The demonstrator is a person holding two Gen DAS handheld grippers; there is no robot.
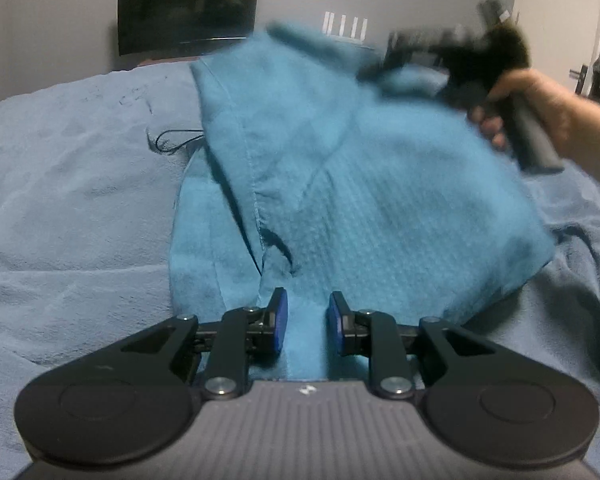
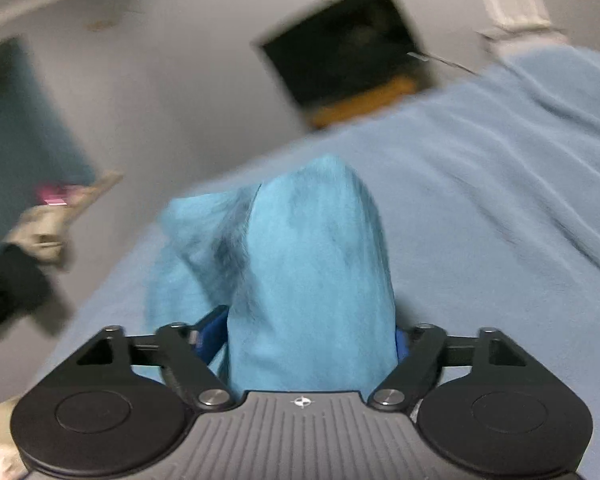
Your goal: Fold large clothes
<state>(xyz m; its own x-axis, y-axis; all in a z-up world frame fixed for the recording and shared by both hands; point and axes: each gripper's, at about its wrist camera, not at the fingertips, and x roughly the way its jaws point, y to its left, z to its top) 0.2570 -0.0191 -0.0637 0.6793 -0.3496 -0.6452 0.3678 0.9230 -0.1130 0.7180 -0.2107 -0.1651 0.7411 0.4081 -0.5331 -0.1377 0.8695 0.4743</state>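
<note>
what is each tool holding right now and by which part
Left tool pinches a narrow fold of the teal garment at its near edge. Right tool has a thick bunch of it between its jaws; grip unclear.

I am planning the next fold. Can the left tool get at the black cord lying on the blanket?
Probably not yet: the left tool has teal garment between its pads. The black cord lies uncovered on the blanket, off to the left.

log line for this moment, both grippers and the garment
left gripper: fold of teal garment between pads | right gripper: thick bunch of garment between jaws, lifted | surface: blue blanket
</note>
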